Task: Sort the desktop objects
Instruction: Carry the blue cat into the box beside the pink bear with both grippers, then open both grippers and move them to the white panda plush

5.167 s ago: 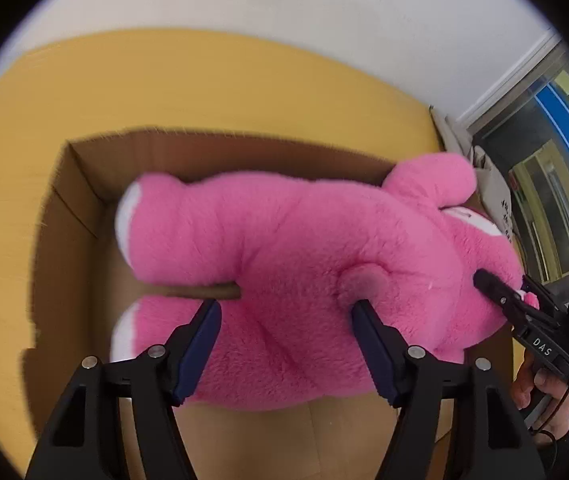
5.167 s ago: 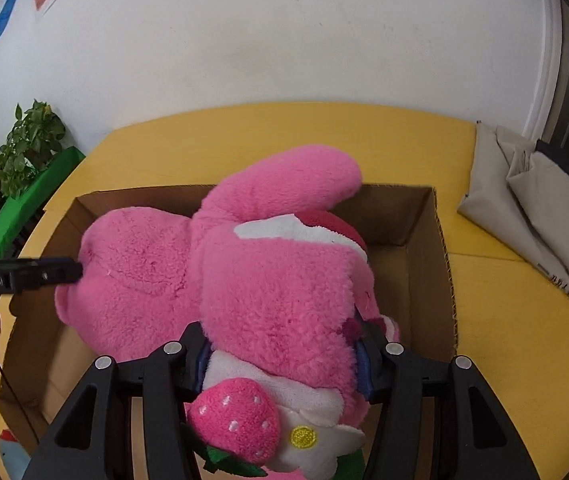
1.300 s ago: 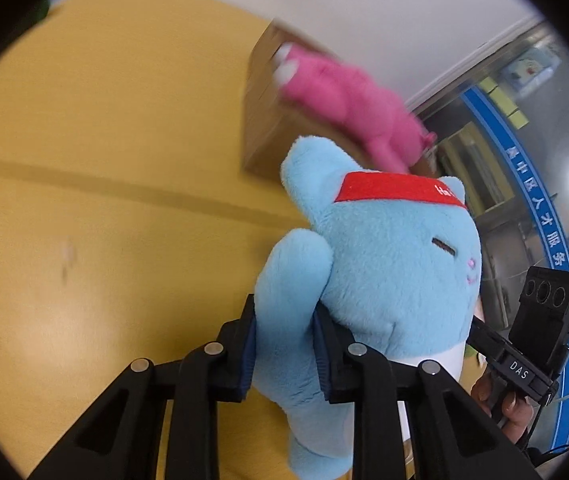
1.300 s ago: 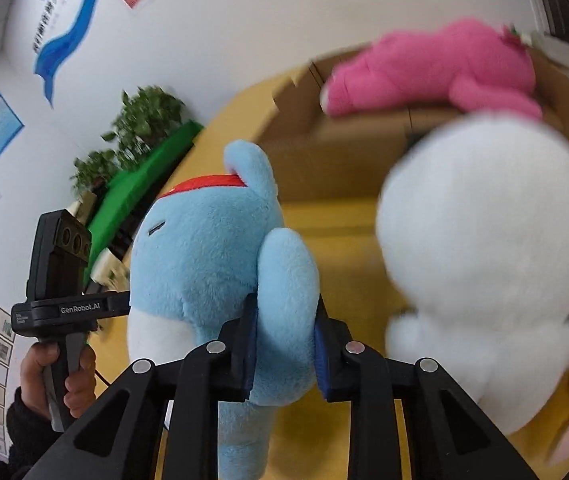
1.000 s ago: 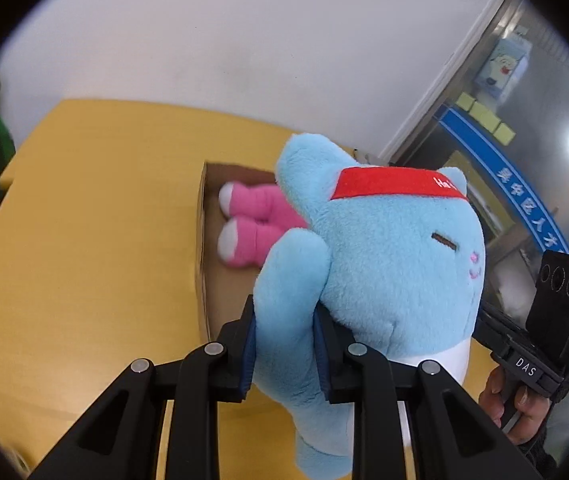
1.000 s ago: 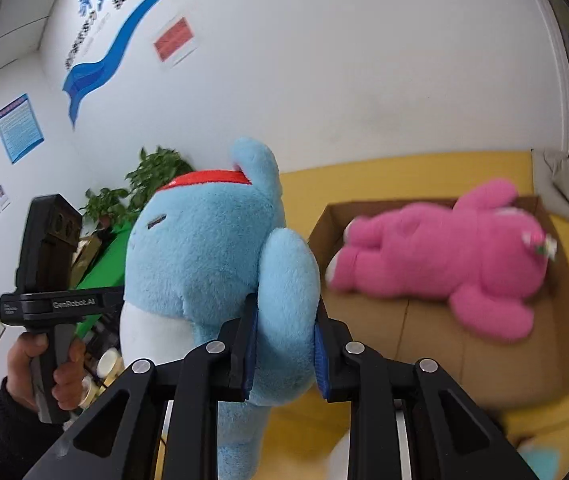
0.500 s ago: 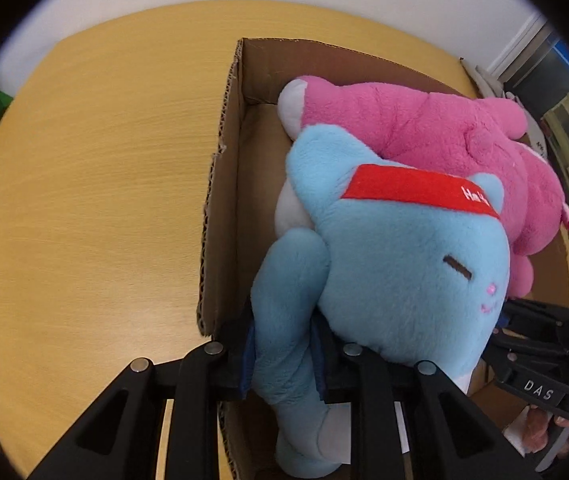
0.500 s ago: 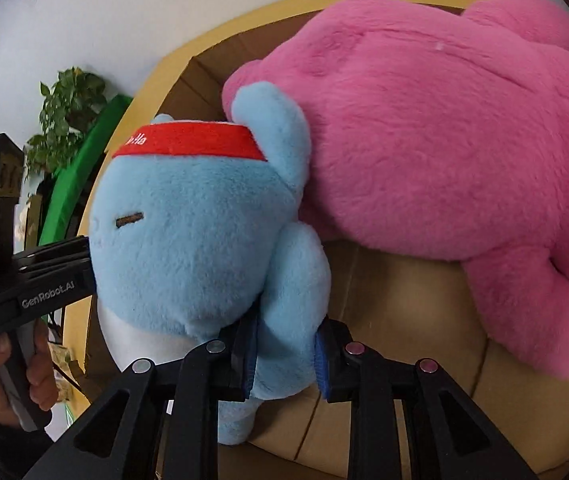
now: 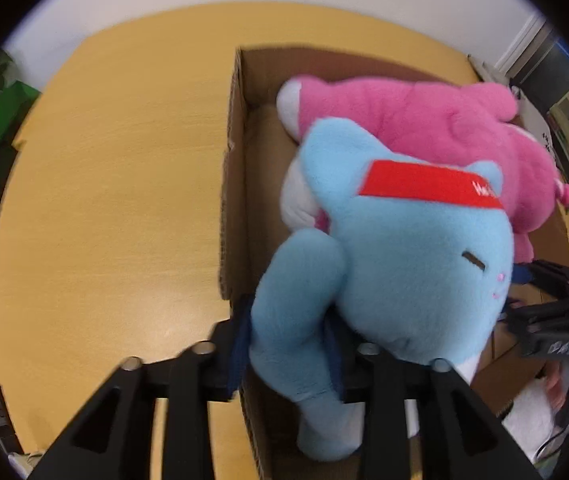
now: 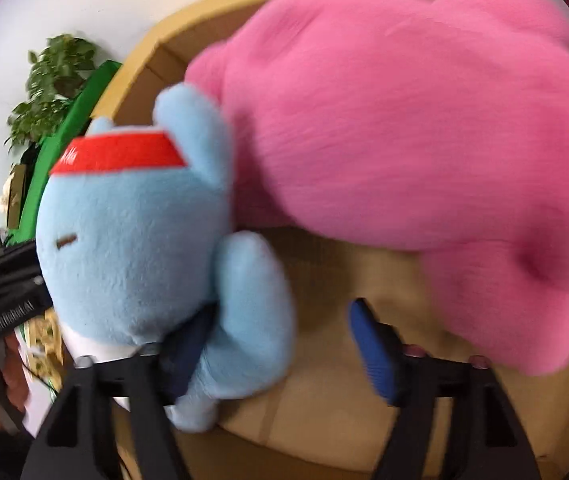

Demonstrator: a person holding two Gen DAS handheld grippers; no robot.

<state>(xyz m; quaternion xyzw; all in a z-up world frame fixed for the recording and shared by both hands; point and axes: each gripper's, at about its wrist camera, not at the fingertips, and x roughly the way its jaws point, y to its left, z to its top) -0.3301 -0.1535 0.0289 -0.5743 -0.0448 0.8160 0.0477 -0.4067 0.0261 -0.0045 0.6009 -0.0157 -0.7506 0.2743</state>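
A light blue plush toy [image 9: 400, 264] with a red headband lies at the near left end of an open cardboard box [image 9: 231, 168], against a big pink plush toy [image 9: 424, 124]. My left gripper [image 9: 288, 340] has its jaws around the blue toy's arm, slightly parted and still touching it. In the right wrist view my right gripper [image 10: 280, 344] is open; the blue toy's [image 10: 132, 248] other arm rests against the left finger [image 10: 180, 352] and the right finger [image 10: 372, 352] stands free over the box floor. The pink toy [image 10: 404, 120] fills the box beyond.
The box stands on a yellow wooden table [image 9: 104, 200]. A green planter with leaves [image 10: 56, 80] is at the far left beyond the table. Grey folded cloth [image 9: 488, 72] lies behind the box. A white plush [image 9: 532, 416] lies at lower right.
Both grippers have carried the blue toy down into the box beside the pink toy. In the last half second the right gripper has opened wide and the left jaws have loosened a little.
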